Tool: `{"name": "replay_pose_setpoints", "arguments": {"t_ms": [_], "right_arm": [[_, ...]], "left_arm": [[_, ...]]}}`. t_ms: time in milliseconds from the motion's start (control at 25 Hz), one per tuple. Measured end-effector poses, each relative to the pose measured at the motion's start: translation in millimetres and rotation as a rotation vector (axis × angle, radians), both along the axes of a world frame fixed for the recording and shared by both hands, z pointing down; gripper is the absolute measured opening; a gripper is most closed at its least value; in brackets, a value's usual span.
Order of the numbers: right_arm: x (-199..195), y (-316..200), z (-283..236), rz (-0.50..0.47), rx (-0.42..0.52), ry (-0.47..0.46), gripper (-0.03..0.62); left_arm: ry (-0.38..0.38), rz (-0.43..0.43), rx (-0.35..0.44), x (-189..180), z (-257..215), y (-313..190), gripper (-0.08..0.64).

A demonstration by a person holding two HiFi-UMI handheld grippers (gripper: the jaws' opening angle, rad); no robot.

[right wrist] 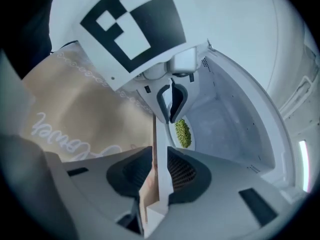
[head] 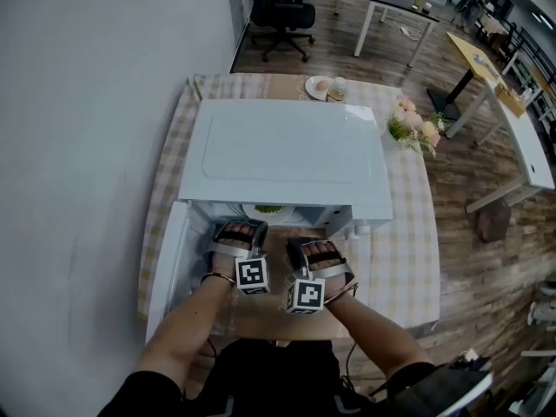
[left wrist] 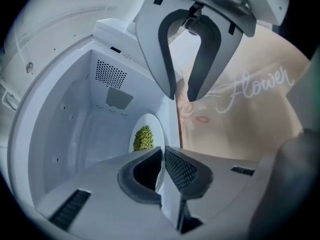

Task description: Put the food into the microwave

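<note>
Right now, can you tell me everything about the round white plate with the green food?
The round white plate looks smooth and glossy, maybe ceramic. A small bumpy heap of green food sits on it. It is held flat, reaching into the open white microwave. The left gripper and the right gripper each have their jaws shut on its near rim.

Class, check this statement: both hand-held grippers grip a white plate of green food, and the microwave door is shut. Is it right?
No. The microwave door stands open, swung left, as the head view shows. The rest holds: the left hand-held gripper and right hand-held gripper grip the white plate of green food.
</note>
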State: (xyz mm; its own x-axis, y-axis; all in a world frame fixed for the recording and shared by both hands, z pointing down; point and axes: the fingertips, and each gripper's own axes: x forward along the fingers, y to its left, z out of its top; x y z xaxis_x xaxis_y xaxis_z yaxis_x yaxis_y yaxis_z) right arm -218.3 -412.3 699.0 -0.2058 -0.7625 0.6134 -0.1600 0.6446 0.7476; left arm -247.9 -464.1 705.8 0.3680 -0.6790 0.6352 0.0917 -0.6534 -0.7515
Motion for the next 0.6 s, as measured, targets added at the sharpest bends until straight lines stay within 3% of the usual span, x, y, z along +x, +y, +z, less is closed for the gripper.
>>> {"name": "replay_pose_setpoints", "arguments": {"t_ms": [600], "right_arm": [[44.5, 41.8, -12.2, 0.106, -0.018, -0.029, 0.098]], "left_arm": [[0.015, -0.027, -0.045, 9.1, 0.9, -12.0, 0.032]]}}
